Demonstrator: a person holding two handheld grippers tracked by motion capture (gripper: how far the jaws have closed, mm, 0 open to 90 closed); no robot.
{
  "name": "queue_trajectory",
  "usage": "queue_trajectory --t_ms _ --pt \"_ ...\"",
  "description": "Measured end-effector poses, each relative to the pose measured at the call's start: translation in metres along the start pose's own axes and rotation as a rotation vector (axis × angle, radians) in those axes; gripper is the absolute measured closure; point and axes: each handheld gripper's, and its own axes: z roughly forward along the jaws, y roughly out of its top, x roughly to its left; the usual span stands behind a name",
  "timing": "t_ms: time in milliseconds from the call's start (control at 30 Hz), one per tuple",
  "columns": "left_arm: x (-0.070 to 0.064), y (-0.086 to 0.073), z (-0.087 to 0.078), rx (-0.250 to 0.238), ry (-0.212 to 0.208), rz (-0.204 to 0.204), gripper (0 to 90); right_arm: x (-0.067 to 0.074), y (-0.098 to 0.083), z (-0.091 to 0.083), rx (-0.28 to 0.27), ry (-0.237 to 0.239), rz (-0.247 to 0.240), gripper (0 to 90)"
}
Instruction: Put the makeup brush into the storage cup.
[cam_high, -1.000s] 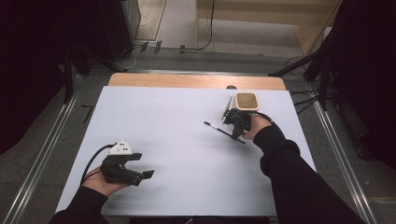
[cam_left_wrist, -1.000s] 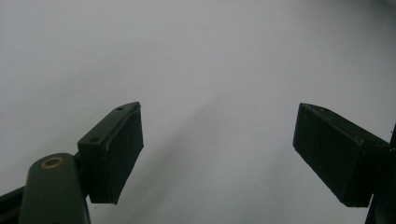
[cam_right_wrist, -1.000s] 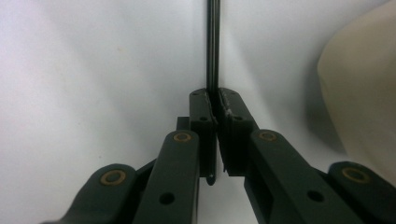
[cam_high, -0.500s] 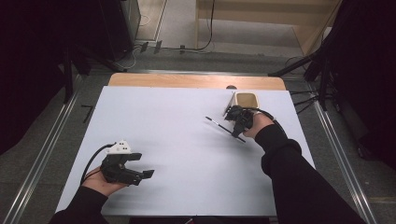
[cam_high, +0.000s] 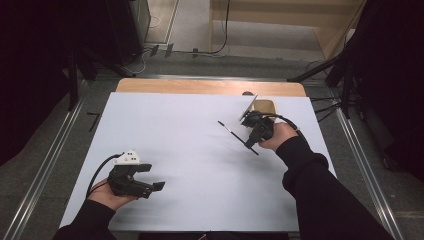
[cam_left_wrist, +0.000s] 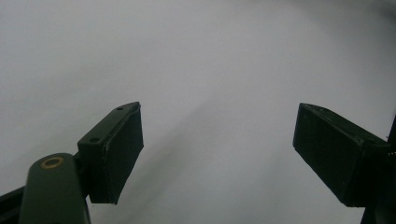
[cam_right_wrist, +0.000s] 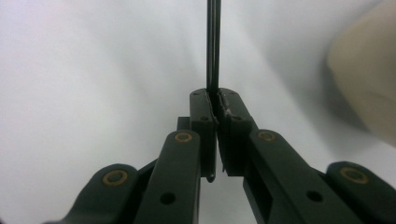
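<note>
High view
Held item: thin black rod, straight and slender, with a small pale mark near its far tip; it lies slantwise over the white table, its far end pointing up-left in this view, its near end past the jaws.
Item location: right half of the table, just left of the tan cup near the far right edge.
Right hand-held gripper: clamped on the rod near its lower end; the person's right hand wraps the body from behind, dark sleeve running to the bottom right corner.
Left hand-held gripper: near the front left edge of the table, pointing right, jaws spread with nothing between them; well apart from the rod.
Left hand: grips the body from below, cable looping at its left.

Left gripper view
Jaw state: wide apart, pads facing each other across a bare gap.
Background: plain white table surface.

Right gripper view
Jaw state: pressed together on the rod, which rises straight up from between the pads to the top edge.
Rod finish: dark, narrow, with a lengthwise groove or seam.
Cup: blurred tan shape at the right edge.
</note>
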Motion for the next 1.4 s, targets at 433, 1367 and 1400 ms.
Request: queue_trajectory --t_ms 433,1367,1400 --pt "0.001 0.000 0.000 -0.003 -0.005 -0.017 16.6 0.017 -0.012 -0.006 -0.102 0.137 0.035 87.5" --pt "-0.001 0.005 0.001 -0.023 -0.026 -0.046 16.7 0.037 -0.043 0.026 -0.256 0.292 0.086 87.5" --pt "-0.001 0.006 0.001 -0.026 -0.027 -0.045 16.7 0.038 -0.044 0.025 -0.262 0.291 0.088 87.5"
